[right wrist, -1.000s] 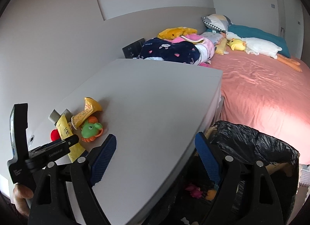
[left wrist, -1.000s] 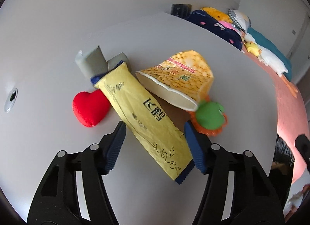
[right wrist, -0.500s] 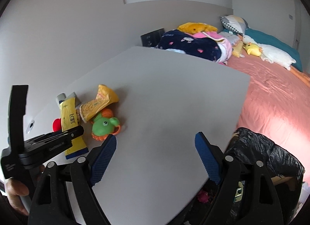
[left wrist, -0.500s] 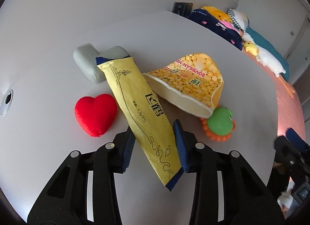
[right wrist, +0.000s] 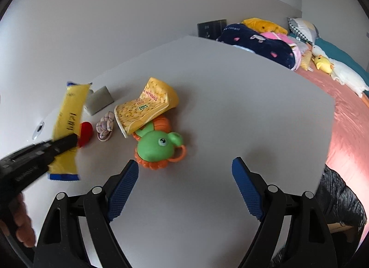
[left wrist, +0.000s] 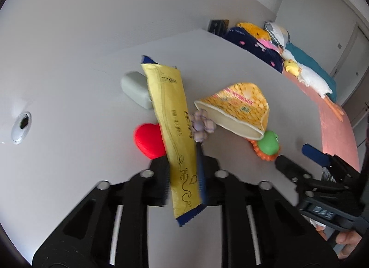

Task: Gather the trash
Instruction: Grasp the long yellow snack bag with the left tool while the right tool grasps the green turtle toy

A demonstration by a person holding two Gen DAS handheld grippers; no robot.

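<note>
My left gripper (left wrist: 183,178) is shut on a long yellow wrapper (left wrist: 175,134) with blue ends and holds it lifted above the white table (left wrist: 69,106). The wrapper also shows in the right wrist view (right wrist: 66,129), with the left gripper (right wrist: 62,145) clamped on it. A yellow soybean bag (left wrist: 237,108) lies open on the table, also in the right wrist view (right wrist: 145,106). My right gripper (right wrist: 184,187) is open and empty, above the table just in front of the green toy (right wrist: 156,148).
A red heart (left wrist: 148,140), a grey block (left wrist: 136,89), a small crumpled checked cloth (right wrist: 106,127) and the green-and-orange toy (left wrist: 267,145) lie on the table. A black bin bag (right wrist: 339,198) sits by the table's right edge. A pink bed (right wrist: 346,106) lies beyond.
My left gripper closed on the yellow wrapper and lifted it, uncovering the checked cloth. My right gripper moved left over the table toward the green toy, still open.
</note>
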